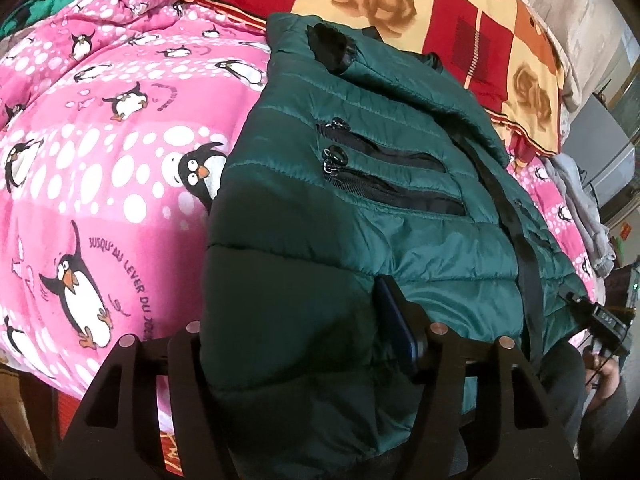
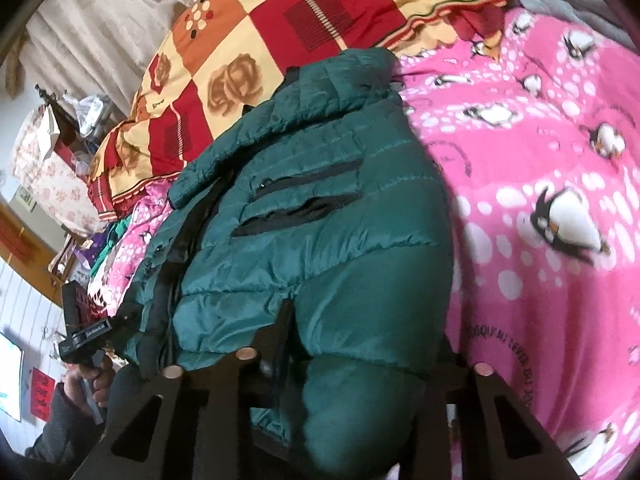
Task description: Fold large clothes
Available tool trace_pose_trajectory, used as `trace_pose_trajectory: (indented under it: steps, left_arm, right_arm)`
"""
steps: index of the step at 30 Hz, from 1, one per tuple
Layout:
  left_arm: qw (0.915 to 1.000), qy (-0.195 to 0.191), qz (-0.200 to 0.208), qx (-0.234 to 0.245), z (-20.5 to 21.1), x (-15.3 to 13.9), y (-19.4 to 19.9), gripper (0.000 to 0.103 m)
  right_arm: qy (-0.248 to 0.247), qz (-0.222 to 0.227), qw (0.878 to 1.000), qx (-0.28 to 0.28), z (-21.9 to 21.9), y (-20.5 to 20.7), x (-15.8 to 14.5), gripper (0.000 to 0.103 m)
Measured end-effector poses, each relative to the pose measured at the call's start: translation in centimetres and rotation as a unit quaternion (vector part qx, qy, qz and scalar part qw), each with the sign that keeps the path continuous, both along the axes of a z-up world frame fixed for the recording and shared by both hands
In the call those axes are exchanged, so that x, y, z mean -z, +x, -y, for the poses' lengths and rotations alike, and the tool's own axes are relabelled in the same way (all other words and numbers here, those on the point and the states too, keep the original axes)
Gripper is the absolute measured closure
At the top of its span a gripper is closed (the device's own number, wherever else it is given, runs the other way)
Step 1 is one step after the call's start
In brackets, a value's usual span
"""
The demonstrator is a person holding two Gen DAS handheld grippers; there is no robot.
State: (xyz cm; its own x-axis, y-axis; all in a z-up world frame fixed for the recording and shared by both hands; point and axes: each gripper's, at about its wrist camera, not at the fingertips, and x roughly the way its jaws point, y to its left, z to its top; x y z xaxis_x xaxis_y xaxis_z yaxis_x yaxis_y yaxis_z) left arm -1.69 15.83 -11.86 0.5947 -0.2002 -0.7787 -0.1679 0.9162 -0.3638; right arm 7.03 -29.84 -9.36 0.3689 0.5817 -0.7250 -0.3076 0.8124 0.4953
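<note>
A green jacket [image 1: 360,200] lies on a pink quilt [image 1: 100,160]. Left gripper [image 1: 304,328] fingers pinch its near hem. Right gripper [image 2: 360,344] fingers likewise pinch the hem between them.

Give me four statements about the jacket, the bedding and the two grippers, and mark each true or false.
1. The green puffer jacket lies on a pink penguin-print blanket. True.
2. The jacket's two chest pocket zips are closed. False: both gape open, showing black lining.
3. Jacket fabric sits between the fingers of the left gripper and of the right gripper. True.
4. The red and yellow rose-print quilt covers the jacket. False: it lies beyond the jacket's collar end.
</note>
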Motion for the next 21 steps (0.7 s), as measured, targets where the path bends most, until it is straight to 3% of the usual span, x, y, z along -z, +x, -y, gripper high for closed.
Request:
trace_pose_trajectory:
  steps: [3, 10, 21]
  left_arm:
    - [1.0, -0.005, 0.005, -0.003, -0.2, 0.0, -0.1, 0.042]
    - [1.0, -0.005, 0.0, -0.008, -0.3, -0.1, -0.2, 0.046]
    - [0.9995, 0.022, 0.007, -0.022, 0.1, -1.5, -1.1, 0.085]
  right_arm:
    - [-0.015, 0.002, 1.0, -0.019, -0.2, 0.0, -0.7, 0.079]
    - [0.01, -0.025, 1.0, 0.0, 0.2, 0.3, 0.3, 0.079]
    - [-0.024, -0.001, 1.0, -0.02, -0.5, -0.1, -0.7, 0.082]
